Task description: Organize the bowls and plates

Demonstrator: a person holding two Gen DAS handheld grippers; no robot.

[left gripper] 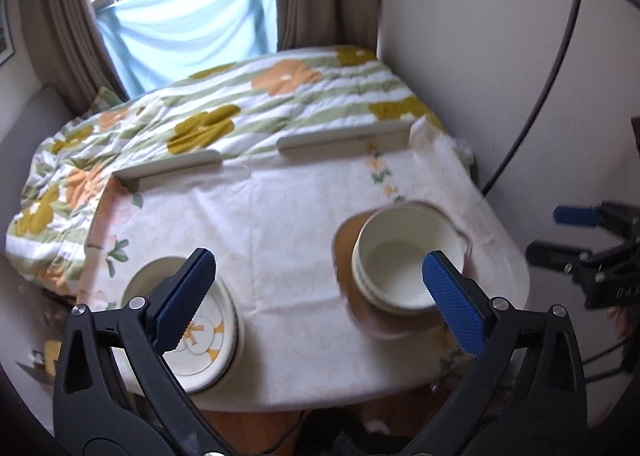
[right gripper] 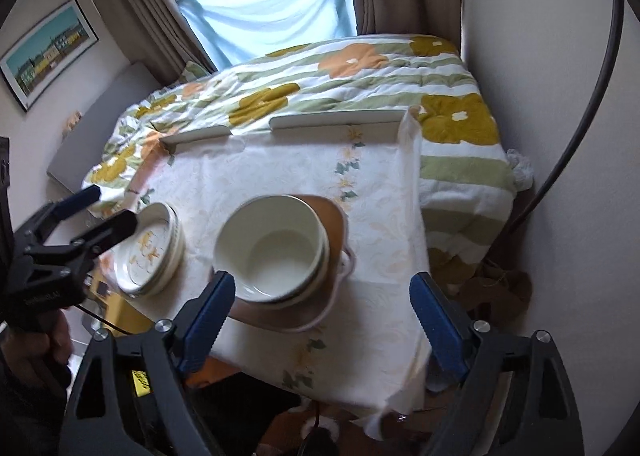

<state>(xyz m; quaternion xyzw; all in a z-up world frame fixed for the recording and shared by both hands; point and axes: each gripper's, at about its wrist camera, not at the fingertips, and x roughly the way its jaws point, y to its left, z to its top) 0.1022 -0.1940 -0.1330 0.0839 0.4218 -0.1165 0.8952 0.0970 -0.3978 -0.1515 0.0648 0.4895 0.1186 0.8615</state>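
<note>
Left gripper (left gripper: 320, 296): I see my jaws spread wide with nothing between them, hovering above the near edge of the bench. In the right wrist view the same gripper (right gripper: 108, 208) sits at the far left, jaws apart, over the plates.

Right gripper (right gripper: 324, 328): I read these jaws as wide too, empty, one pad low in front of the bowls, the other out over the cloth to the right. From the left wrist view the right gripper (left gripper: 592, 232) is off at the right edge, clear of the bench; only one blue pad shows there.

Bowls (left gripper: 404, 256): cream, nested in a stack, open side up, standing on the brown plate (left gripper: 348, 240). Same stack in the right view, bowls (right gripper: 276, 244), at the middle of the bench.

Brown plate (right gripper: 332, 216): flat on the cloth under the bowls, its rim showing around them.

Plates (left gripper: 208, 336): a stack with a yellow flower pattern, at the near left corner of the bench, partly behind my left pad. Well apart from the bowls. Plates (right gripper: 152, 252) again in the right view.

Bench (left gripper: 280, 216): covered with a white cloth printed with small flowers.

Bed (left gripper: 224, 112): just behind the bench, under a flowered quilt.

Writing: a faint pale mark on the left gripper body in the right view, too blurred for me to read; a yellow sticker (right gripper: 140, 380) on my right gripper, unreadable.

Picture (right gripper: 48, 52): framed, on the left wall.
</note>
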